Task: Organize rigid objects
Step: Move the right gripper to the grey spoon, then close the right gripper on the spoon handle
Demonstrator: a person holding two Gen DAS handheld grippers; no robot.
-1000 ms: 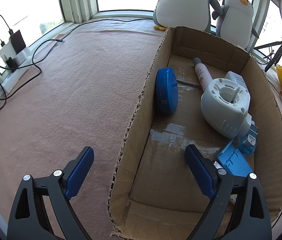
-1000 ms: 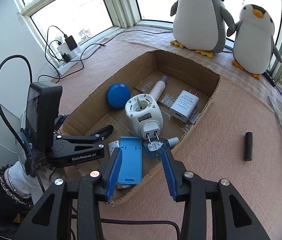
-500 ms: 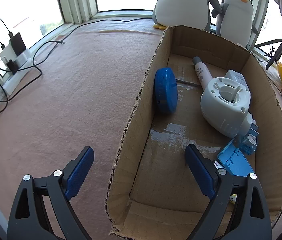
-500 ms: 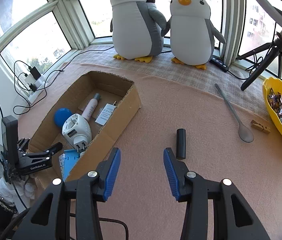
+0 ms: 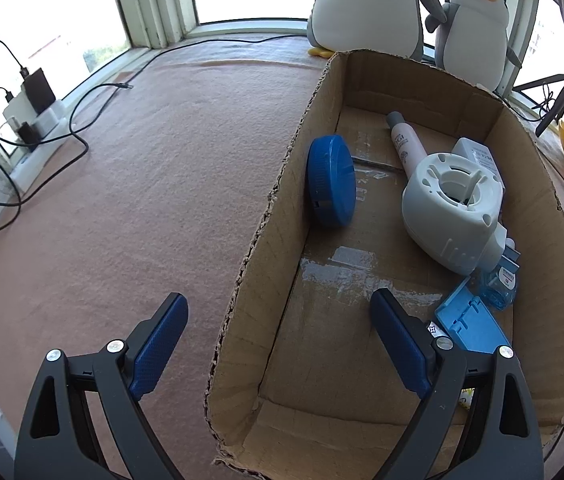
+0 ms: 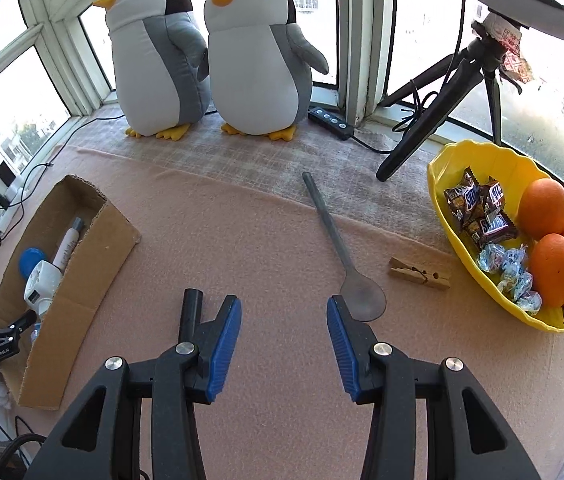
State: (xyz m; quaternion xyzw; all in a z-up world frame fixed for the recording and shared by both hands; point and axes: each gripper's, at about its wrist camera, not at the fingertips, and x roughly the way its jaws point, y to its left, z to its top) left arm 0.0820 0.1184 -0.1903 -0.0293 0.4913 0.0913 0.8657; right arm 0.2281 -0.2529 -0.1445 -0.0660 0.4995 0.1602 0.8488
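In the left wrist view my left gripper (image 5: pixel 278 298) stands open astride the left wall of a cardboard box (image 5: pixel 266 216), one finger outside, one inside. In the box lie a blue round lid (image 5: pixel 330 180), a white tube (image 5: pixel 404 140), a white round plug device (image 5: pixel 450 208), a white adapter (image 5: pixel 478 152), a small blue bottle (image 5: pixel 500 284) and a light blue plastic piece (image 5: pixel 470 324). My right gripper (image 6: pixel 282 308) is open and empty over the pink cloth. A black cylinder (image 6: pixel 192 308) lies partly behind its left finger. A grey spoon (image 6: pixel 342 248) lies by its right fingertip, a wooden clothespin (image 6: pixel 420 274) further right.
Two plush penguins (image 6: pixel 254 60) stand at the window. A yellow bowl (image 6: pixel 442 168) with oranges and sweets sits at the right, a black tripod (image 6: pixel 434 108) behind it. Cables and a power strip (image 5: pixel 38 120) run along the left sill. The box (image 6: pixel 70 280) is at the left.
My right gripper has swung right, away from the box, to the cloth between the black cylinder and the spoon. The left gripper has stayed over the box wall.
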